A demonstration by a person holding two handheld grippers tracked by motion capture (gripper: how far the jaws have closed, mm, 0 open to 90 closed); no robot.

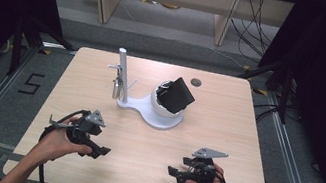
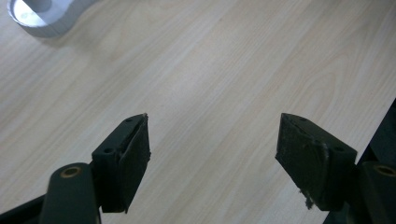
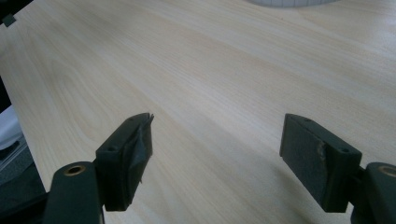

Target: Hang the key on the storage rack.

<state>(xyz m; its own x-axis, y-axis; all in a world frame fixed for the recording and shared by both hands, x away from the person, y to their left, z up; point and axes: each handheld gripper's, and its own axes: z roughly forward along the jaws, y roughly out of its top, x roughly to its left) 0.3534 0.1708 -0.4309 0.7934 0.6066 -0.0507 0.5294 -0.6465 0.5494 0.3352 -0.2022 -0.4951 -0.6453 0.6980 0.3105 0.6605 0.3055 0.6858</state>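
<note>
A white stand (image 1: 140, 108) sits at the middle of the wooden table (image 1: 225, 128), with an upright pole (image 1: 121, 71) and a small metal piece (image 1: 115, 85) hanging beside it. Its round white cup (image 1: 159, 107) holds a tilted black boxy object (image 1: 178, 95). My left gripper (image 1: 102, 151) is held low at the front left, open over bare wood (image 2: 215, 126), and the stand's base (image 2: 42, 21) lies beyond it. My right gripper (image 1: 173, 172) is at the front right, also open over bare wood (image 3: 217, 123), with the stand's edge (image 3: 289, 2) at the top.
A round cable hole (image 1: 196, 82) sits near the table's far edge. Metal rails run along both sides of the floor, which bears a "5" mark (image 1: 30, 83). Wooden furniture legs and cables stand behind the table. Bare tabletop lies between the grippers and the stand.
</note>
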